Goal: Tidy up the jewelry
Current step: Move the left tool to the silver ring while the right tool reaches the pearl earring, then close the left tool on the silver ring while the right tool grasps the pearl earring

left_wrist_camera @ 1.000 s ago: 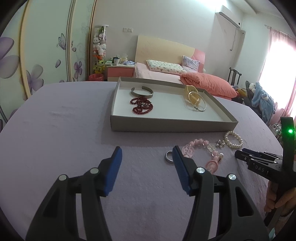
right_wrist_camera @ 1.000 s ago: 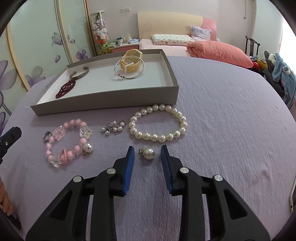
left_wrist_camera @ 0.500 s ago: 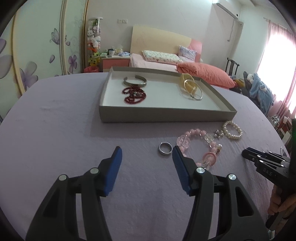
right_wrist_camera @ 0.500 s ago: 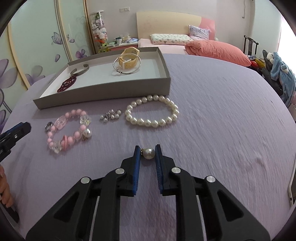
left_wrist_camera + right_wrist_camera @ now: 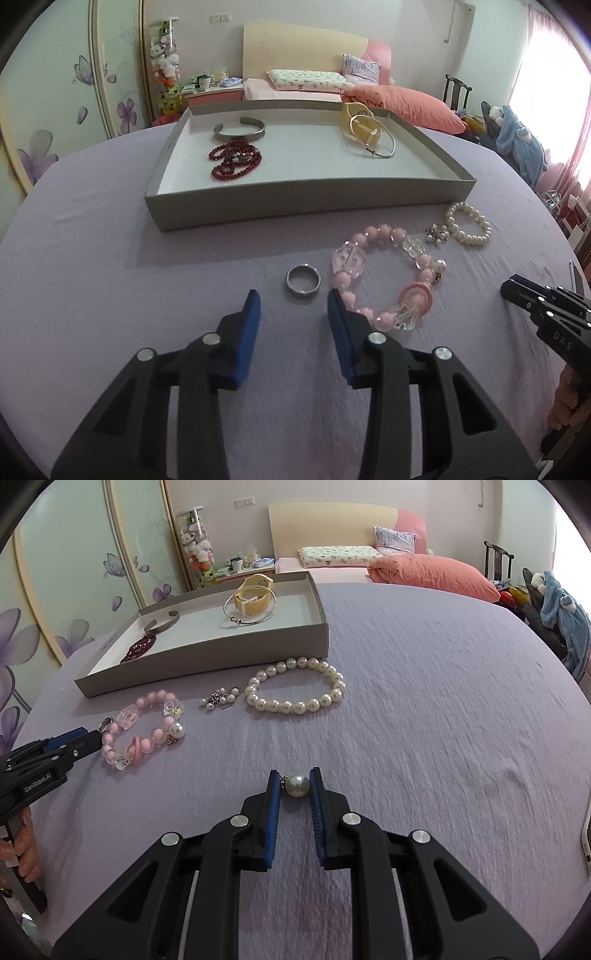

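Note:
My right gripper (image 5: 294,783) is shut on a single pearl pendant (image 5: 297,785) just above the purple cloth. My left gripper (image 5: 293,308) is open, with a silver ring (image 5: 303,284) lying on the cloth just beyond its fingertips. A pink bead bracelet (image 5: 388,275) lies right of the ring and also shows in the right wrist view (image 5: 142,731). A small pearl cluster (image 5: 221,699) and a white pearl bracelet (image 5: 295,690) lie beside it. The grey tray (image 5: 295,206) holds a silver cuff (image 5: 240,130), red beads (image 5: 234,162), a yellow band and a thin bangle (image 5: 369,136).
The table has a purple cloth (image 5: 443,701). A phone (image 5: 586,834) lies at its right edge. A bed with a pink pillow (image 5: 432,574) stands behind, and a chair with clothes (image 5: 554,605) at the right.
My right gripper has closed on the pearl pendant and drawn back from the bracelets. My left gripper has moved left, so the silver ring now sits between and ahead of its fingertips.

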Available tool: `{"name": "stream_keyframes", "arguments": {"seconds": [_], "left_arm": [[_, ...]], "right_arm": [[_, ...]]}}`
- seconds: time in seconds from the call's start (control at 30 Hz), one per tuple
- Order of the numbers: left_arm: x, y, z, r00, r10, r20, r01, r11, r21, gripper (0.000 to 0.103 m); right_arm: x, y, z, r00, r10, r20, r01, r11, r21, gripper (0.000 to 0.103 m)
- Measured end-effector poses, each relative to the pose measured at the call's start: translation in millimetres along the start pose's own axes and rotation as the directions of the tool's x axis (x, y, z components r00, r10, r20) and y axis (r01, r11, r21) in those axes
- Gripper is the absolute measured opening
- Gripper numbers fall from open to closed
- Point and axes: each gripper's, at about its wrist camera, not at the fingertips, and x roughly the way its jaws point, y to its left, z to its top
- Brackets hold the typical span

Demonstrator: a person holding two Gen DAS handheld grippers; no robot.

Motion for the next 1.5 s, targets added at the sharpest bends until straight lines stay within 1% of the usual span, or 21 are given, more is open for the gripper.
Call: {"name": "stream_keyframes", "arguments": {"seconds": [0.3,0.33,0.37,0.4,0.5,0.6,0.83,1.0,1.1,1.33,1.43,1.5], "left_arm": [[8.9,-12.2,9.9,1.0,0.021,-0.004,-0.021,0.999,0.029,0.035],[9.9,-12.9,10.9,1.0,0.023,-0.005,-0.023,0.999,0.031,0.032],[11.0,-13.6,12.1,1.0,0.027,-0.005,-0.027,0.999,0.033,0.024],[11.7,-13.5,13.0,1.0,0.031,-0.005,-0.03,0.999,0.034,0.022],[12.1,-13.0,14.6,1.0,0.024,-0.003,-0.024,0.999,0.027,0.022],[8.7,-4.5,12.8,1.0,0.02,0.002,-0.02,1.0,-0.007,0.022],[-14.0,21.8,-7.5,1.0,0.02,0.021,-0.019,0.997,-0.08,0.022],[-26.7,28.2,-18.8,0.999,0.023,0.033,-0.02,0.995,-0.095,0.022],[-31.8,29.7,-22.6,0.999,0.012,0.039,-0.008,0.994,-0.105,0.022],[-35.3,25.2,-33.1,1.0,-0.008,0.029,0.011,0.995,-0.101,0.022],[-40.8,24.3,-34.0,0.999,-0.016,0.044,0.02,0.994,-0.106,0.022],[-45.7,23.2,-34.0,0.998,-0.019,0.06,0.025,0.994,-0.107,0.022]], "right_arm": [[-1.5,-4.2,-1.7,1.0,0.012,0.001,-0.012,1.0,0.01,0.017],[-1.6,-4.2,-1.6,1.0,0.012,0.0,-0.012,1.0,0.009,0.017],[-1.6,-4.4,-1.6,1.0,0.012,0.0,-0.012,1.0,0.01,0.017],[-1.4,-4.4,-1.4,1.0,0.013,0.0,-0.013,1.0,0.01,0.017],[-1.4,-4.7,-1.4,1.0,0.012,0.0,-0.012,1.0,0.013,0.017],[-2.0,-4.4,-1.9,1.0,0.013,0.0,-0.013,1.0,0.015,0.017],[-2.7,0.6,-2.8,1.0,0.017,-0.001,-0.017,1.0,0.003,0.017],[-4.0,4.0,-4.4,1.0,0.019,-0.001,-0.02,1.0,-0.004,0.017],[-4.9,6.6,-6.0,1.0,0.022,-0.003,-0.022,1.0,-0.012,0.017],[-7.9,12.8,-10.1,0.999,0.041,-0.003,-0.041,0.999,-0.026,0.017],[-11.5,14.8,-10.4,0.999,0.053,0.012,-0.052,0.998,-0.028,0.017],[-17.4,17.5,-10.3,0.998,0.055,0.039,-0.053,0.998,-0.036,0.017]]}}
